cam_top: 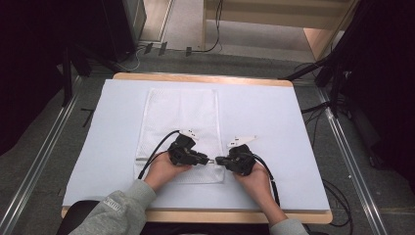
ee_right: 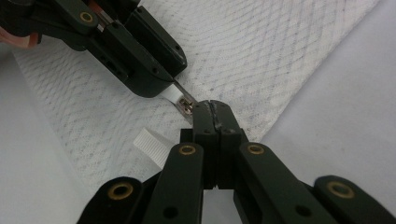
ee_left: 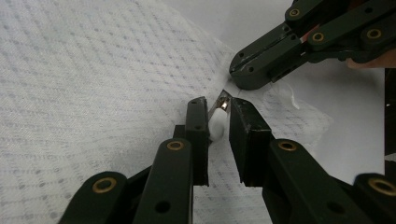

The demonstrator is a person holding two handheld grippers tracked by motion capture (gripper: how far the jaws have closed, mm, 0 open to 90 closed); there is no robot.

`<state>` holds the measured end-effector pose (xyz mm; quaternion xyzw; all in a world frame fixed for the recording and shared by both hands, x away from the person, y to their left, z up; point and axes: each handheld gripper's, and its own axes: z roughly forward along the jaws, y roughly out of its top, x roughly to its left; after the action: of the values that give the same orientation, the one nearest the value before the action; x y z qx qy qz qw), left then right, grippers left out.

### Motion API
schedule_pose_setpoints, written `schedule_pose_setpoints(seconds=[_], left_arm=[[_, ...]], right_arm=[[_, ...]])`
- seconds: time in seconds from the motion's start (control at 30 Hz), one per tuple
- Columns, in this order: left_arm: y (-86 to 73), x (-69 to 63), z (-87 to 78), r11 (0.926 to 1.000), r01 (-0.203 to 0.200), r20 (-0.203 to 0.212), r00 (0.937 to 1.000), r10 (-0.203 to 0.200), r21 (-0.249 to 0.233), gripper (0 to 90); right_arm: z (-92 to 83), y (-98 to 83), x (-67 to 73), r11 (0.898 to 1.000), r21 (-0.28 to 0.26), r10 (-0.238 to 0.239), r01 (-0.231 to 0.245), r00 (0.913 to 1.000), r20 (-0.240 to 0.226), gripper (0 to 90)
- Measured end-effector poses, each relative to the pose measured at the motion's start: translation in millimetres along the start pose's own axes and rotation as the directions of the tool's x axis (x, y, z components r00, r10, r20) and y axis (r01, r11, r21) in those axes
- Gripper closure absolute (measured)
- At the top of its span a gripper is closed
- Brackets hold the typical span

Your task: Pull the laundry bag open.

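Two black tools meeting over a waffle-textured white towel (cam_top: 178, 115); left tool (ee_left: 218, 122) narrowly gripping a small white connector (ee_left: 217, 125), right tool (ee_right: 213, 114) clamped on its metal tip (ee_right: 187, 106)

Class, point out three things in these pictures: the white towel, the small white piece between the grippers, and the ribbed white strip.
White towel (cam_top: 178, 115), high view: bare middle.
Small white piece (ee_right: 174, 94), right gripper view: its white body.
Ribbed white strip (ee_right: 150, 144), right gripper view: its ribbed face.

Two grippers, left (cam_top: 208, 160) and right (cam_top: 219, 160), one white towel (cam_top: 178, 112), one small white-and-metal piece (ee_left: 219, 116), and one white ribbed strip (ee_right: 152, 144).
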<state>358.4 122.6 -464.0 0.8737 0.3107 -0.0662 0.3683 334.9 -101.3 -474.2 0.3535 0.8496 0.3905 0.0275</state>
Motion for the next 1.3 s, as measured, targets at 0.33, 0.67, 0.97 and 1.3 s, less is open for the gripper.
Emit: schedule_pose_setpoints(seconds=[0.33, 0.67, 0.97, 1.3], left_arm=[[0.0, -6.8, 7.6, 0.9998, -0.02, -0.005, 0.9998, 0.02, -0.002, 80.9], [1.6, -2.4, 9.8, 0.9995, 0.033, 0.028, 0.9991, -0.033, -0.002, 87.6], [4.1, 3.2, 7.3, 0.9963, 0.084, 0.071, 0.9939, -0.085, 0.019, 87.9], [4.8, 6.7, 5.9, 0.9925, 0.116, 0.096, 0.9883, -0.119, 0.04, 88.1]], right_arm=[[-0.3, -0.7, 0.1, 1.0, -0.002, 0.003, -0.003, 1.0, -0.001, 90.0], [-0.1, -2.5, 0.0, 1.0, -0.013, -0.005, 0.005, 1.0, -0.001, 90.0], [-0.4, -3.8, 1.7, 0.999, -0.018, -0.026, 0.026, 0.9996, 0.008, 90.0], [-0.2, -4.9, 2.1, 0.998, -0.026, -0.051, 0.051, 0.9986, 0.01, 90.0]])
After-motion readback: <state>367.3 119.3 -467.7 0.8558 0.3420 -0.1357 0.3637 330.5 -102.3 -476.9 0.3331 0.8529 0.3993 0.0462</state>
